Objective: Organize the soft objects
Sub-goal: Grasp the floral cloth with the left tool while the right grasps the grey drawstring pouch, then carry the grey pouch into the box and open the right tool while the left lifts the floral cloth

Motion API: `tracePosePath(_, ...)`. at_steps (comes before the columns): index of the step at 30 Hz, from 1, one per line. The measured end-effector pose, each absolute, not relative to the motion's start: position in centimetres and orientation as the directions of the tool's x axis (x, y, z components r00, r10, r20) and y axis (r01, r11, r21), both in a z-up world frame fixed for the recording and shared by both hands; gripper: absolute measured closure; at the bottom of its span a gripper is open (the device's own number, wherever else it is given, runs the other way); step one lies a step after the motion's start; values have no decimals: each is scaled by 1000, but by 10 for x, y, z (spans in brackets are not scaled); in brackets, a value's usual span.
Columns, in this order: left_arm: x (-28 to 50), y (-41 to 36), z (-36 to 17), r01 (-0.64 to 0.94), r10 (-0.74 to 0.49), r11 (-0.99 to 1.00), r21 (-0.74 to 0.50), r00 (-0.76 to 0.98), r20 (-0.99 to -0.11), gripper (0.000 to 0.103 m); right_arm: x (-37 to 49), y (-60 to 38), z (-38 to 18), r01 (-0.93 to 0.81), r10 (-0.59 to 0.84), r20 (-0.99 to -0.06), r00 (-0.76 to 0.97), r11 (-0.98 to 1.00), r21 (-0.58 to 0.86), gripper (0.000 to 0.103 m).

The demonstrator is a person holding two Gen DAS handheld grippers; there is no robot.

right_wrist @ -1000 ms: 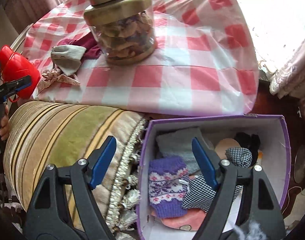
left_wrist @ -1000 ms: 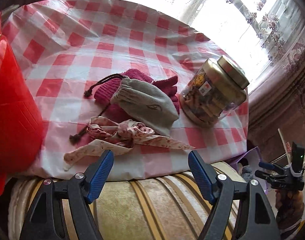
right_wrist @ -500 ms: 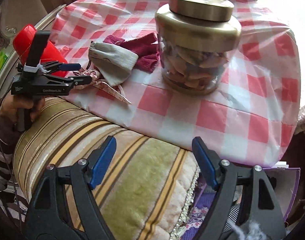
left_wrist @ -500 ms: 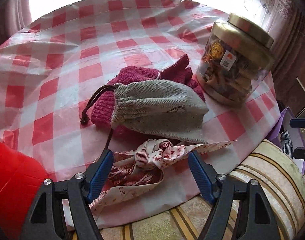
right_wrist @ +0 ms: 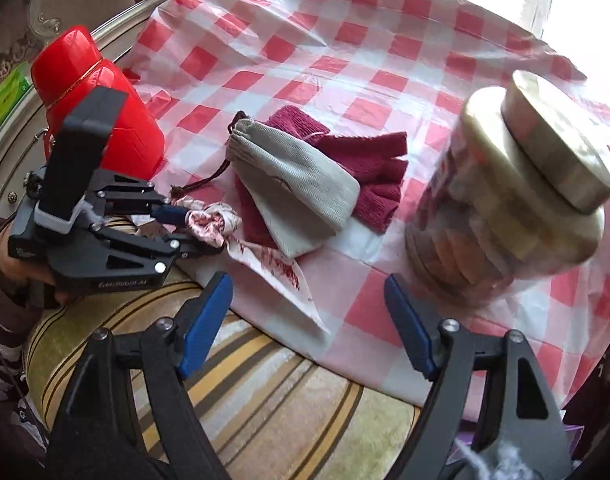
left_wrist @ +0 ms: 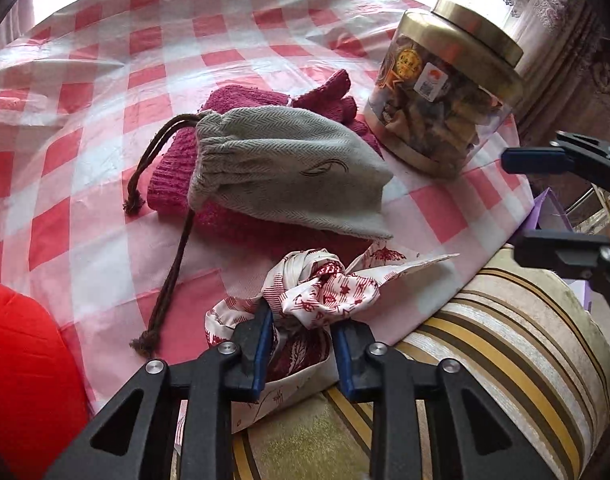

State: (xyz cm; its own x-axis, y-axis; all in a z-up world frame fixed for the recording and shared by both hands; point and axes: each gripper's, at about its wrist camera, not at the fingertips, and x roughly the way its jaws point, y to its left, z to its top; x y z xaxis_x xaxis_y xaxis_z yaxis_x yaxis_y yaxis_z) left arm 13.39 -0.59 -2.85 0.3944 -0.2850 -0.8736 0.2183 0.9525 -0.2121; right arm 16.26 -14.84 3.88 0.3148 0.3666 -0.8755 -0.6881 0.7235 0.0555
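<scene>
Because the scarf (left_wrist: pixel 321 292) lies bunched at the table's near edge, just in front of the pouch (left_wrist: pixel 289 172) and gloves (left_wrist: pixel 241 100), it is taken first. It is pinched at its knot by the left gripper (left_wrist: pixel 301 344), whose jaws are drawn nearly together on the cloth. The right gripper (right_wrist: pixel 305 332) is held wide apart and empty over the cushion (right_wrist: pixel 265 392), near the jar (right_wrist: pixel 505 208), presumably kept ready.

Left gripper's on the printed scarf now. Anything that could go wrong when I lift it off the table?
The left gripper pinches only a bunched fold of the scarf, so it may slip free. Its loose tail trails across the tablecloth beside the grey drawstring pouch, whose cord lies close and could snag.
</scene>
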Motion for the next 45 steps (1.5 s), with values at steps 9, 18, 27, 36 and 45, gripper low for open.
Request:
tracePosePath(9, 94, 31, -17, 56, -345, 931, -361, 459, -818, 75, 172, -83, 33, -787, 329, -857, 397, 602, -134, 23)
tracePosePath(18, 69, 61, -12, -51, -361, 890, -454, 530, -768, 75, 184, -33, 8, -809, 276, -844, 460, 523, -270, 31)
tracePosePath(27, 71, 63, -16, -62, -373, 878, -475, 533, -759, 75, 195, -34, -6, -794, 261, -865, 429, 565, -223, 81)
tracePosePath(36, 69, 61, -9, -65, -344, 890, -452, 555, -757, 75, 185, -82, 44, -759, 380, -832, 403, 647, -72, 86)
tracePosePath(45, 56, 57, 5, -52, -338, 890, -452, 590, -733, 75, 165, -162, 86, -698, 442, -785, 433, 716, 18, 86)
